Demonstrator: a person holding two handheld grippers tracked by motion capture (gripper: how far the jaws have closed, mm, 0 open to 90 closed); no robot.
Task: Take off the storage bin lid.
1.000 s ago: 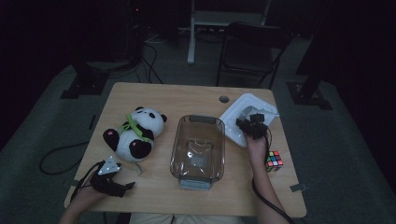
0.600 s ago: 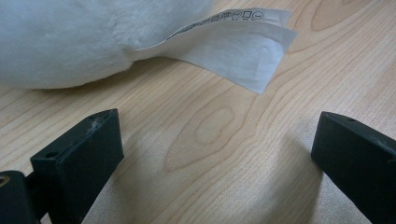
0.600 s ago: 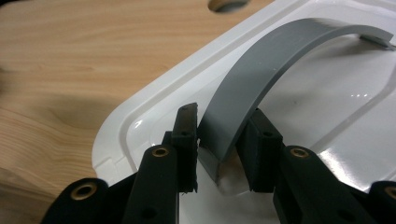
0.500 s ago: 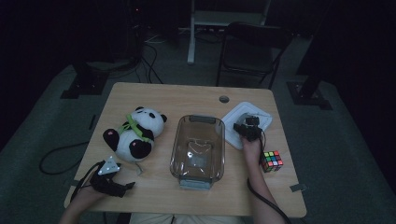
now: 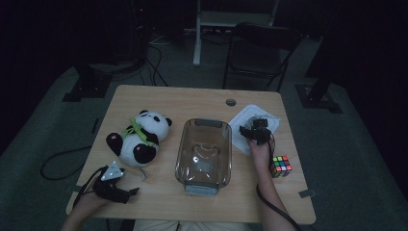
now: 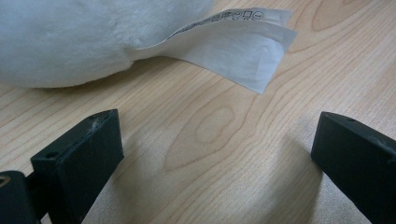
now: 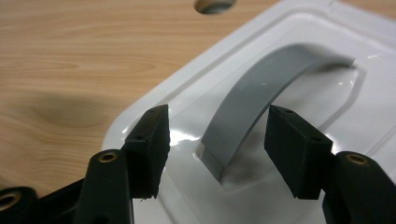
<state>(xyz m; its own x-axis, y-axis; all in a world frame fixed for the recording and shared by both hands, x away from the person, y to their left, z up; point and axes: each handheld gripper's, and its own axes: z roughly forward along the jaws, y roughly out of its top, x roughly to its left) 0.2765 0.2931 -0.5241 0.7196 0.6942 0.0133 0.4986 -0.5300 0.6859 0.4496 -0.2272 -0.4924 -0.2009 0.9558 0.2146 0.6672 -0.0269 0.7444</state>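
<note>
A dim room surrounds a light wooden table [image 5: 159, 101] with clear grain; dark chair and stand legs sit on the grey floor behind it. On the table's right part lies a white plastic lid [image 5: 244, 119], glossy and rectangular with rounded corners, a stepped rim and a sunken middle. A flat grey handle [image 7: 261, 93], smooth and matte, arches over that hollow. The right gripper [image 7: 215, 140] hovers at the near foot of the handle; its jaws have just been opening and now stand apart, one on each side of the strip, with a gap showing on both sides, so nothing is clamped. In the high view it [image 5: 256, 131] sits over the lid's near edge.

Left of the lid stands a clear glass baking dish [image 5: 204, 153], oblong with rounded corners. A colourful puzzle cube [image 5: 281, 165] rests near the right forearm. A fluffy black-and-white panda toy [image 5: 139, 137] lies on the left; its white fabric care tag [image 6: 233, 44] carries a line of tiny print and symbols too small to read. The left gripper [image 6: 217, 154] rests low over bare wood just short of that tag, jaws spread wide and empty.
</note>
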